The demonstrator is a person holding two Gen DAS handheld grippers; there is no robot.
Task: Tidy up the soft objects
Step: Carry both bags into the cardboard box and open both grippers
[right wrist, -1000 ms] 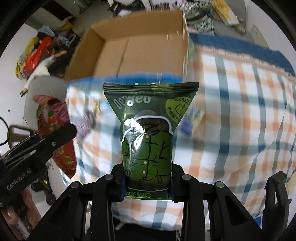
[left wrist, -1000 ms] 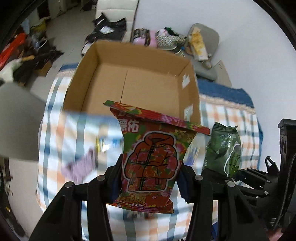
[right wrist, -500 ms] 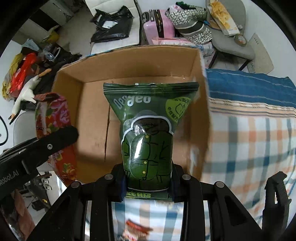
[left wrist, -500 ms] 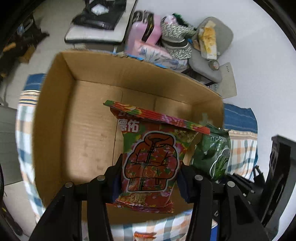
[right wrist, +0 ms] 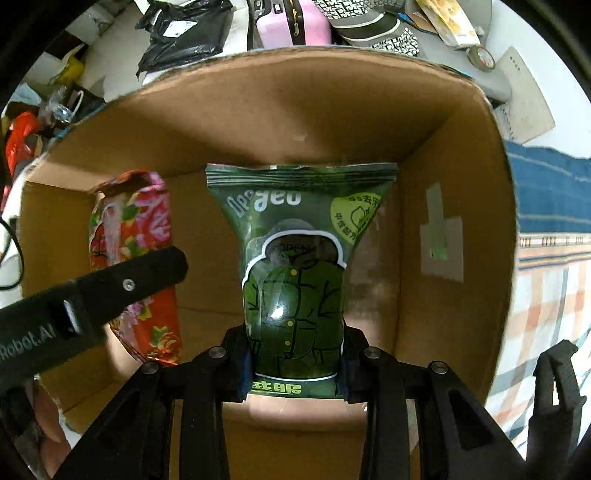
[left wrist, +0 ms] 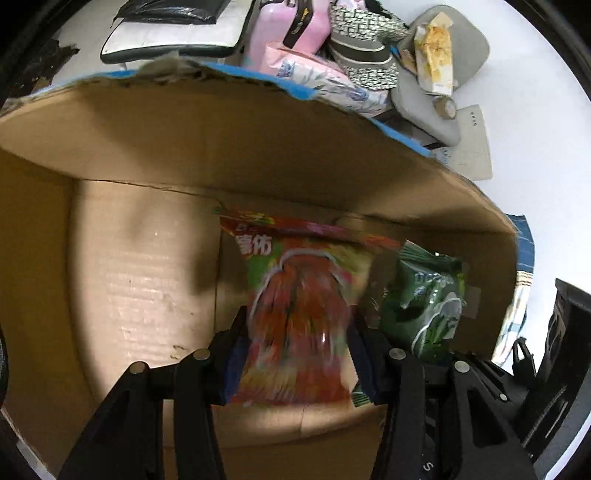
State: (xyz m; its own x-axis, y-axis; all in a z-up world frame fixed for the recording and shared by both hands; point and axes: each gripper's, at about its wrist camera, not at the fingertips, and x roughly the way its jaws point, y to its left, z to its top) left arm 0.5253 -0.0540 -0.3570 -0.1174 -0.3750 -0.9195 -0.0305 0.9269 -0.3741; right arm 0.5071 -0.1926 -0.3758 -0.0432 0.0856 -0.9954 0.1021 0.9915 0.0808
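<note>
My left gripper (left wrist: 295, 354) is shut on a red floral snack bag (left wrist: 299, 314), held upright inside the open cardboard box (left wrist: 147, 288); the bag looks motion-blurred. My right gripper (right wrist: 295, 358) is shut on a green snack bag (right wrist: 295, 280), also upright inside the box (right wrist: 424, 155), near its right wall. In the left wrist view the green bag (left wrist: 424, 310) is just right of the red one. In the right wrist view the red bag (right wrist: 136, 236) and the left gripper's black finger (right wrist: 129, 284) are to the left.
The box stands on a checked cloth (right wrist: 546, 302) with a blue border. Beyond its far wall are a pink suitcase (left wrist: 288, 29), a patterned bag (left wrist: 362, 44), a grey chair (left wrist: 443, 74) and black bags (right wrist: 184, 33).
Both grippers have moved forward and down with their bags, from above the cloth to inside the box. The box now fills both views.
</note>
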